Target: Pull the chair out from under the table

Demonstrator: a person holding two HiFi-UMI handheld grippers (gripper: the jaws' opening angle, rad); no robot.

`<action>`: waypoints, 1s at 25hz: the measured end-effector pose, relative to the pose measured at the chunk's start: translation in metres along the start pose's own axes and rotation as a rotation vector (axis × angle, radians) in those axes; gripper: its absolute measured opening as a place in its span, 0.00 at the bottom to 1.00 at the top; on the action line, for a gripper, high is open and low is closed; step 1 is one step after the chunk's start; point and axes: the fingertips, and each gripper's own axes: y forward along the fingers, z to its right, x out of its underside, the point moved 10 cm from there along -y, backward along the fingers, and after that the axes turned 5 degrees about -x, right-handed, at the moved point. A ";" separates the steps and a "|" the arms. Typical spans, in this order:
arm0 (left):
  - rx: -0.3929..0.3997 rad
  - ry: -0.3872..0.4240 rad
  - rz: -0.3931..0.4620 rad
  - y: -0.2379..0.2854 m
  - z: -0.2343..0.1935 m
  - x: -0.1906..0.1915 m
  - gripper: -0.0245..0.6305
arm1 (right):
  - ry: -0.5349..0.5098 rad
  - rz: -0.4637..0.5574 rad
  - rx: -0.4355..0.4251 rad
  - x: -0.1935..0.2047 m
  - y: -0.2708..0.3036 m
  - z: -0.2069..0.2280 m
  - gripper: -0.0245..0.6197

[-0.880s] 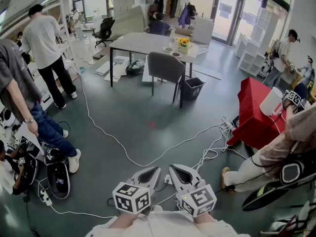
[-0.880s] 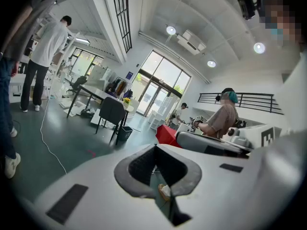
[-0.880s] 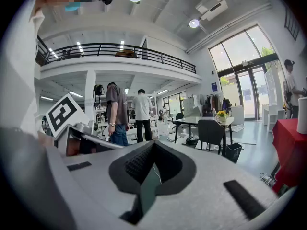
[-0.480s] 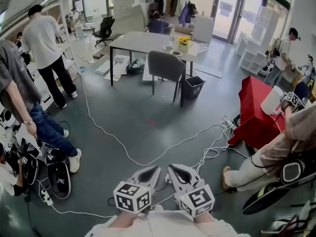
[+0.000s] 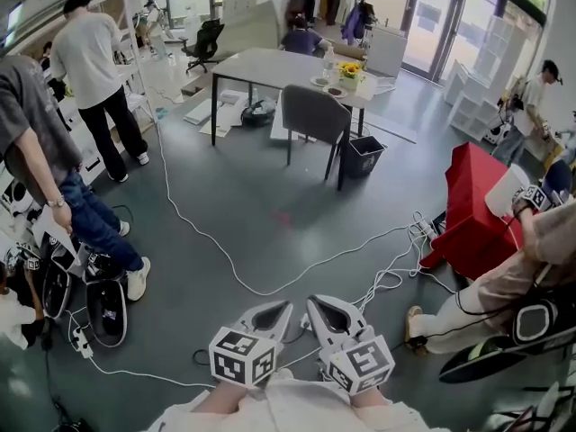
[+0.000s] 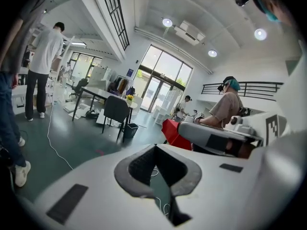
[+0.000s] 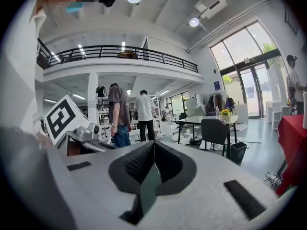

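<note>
Since the earlier frames, the head view has shifted: table and chair now sit slightly further right, and the two people standing at the left have moved with them. Both my grippers keep their place at the bottom edge.

Count, task items: one grey chair (image 5: 315, 115), one grey table (image 5: 261, 63). The chair stands at the table's near side, back towards me, seat tucked under the tabletop. It is well apart from both grippers, across open floor.

Count, grippers: two. My left gripper (image 5: 270, 318) has its jaws clenched together with nothing between them. My right gripper (image 5: 328, 316) is likewise closed and empty. They sit side by side, pointing towards the table.

Other items: one black bin (image 5: 364, 156) just beside the chair; one bunch of yellow flowers (image 5: 349, 68) on the table; one red-draped stand (image 5: 472, 201) at right; a white cable (image 5: 225, 264) trailing across the floor.
</note>
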 end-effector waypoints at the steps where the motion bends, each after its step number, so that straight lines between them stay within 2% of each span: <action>1: 0.003 -0.009 0.005 0.000 0.001 0.004 0.06 | 0.003 0.000 -0.011 0.003 0.000 0.001 0.04; 6: -0.001 -0.046 -0.033 0.006 0.000 0.020 0.06 | 0.023 -0.027 -0.031 0.012 0.004 0.017 0.04; 10: 0.007 -0.029 0.004 0.017 -0.012 0.003 0.06 | 0.025 -0.031 -0.034 0.009 0.021 0.024 0.04; 15: 0.031 -0.030 -0.018 0.051 -0.043 -0.016 0.06 | 0.027 -0.043 -0.076 0.009 0.065 0.044 0.04; 19: 0.035 0.015 0.001 0.080 -0.083 -0.053 0.06 | 0.017 -0.041 -0.070 -0.002 0.117 0.068 0.04; 25: 0.047 0.010 0.022 0.128 -0.154 -0.122 0.06 | 0.005 -0.049 -0.003 -0.031 0.194 0.112 0.04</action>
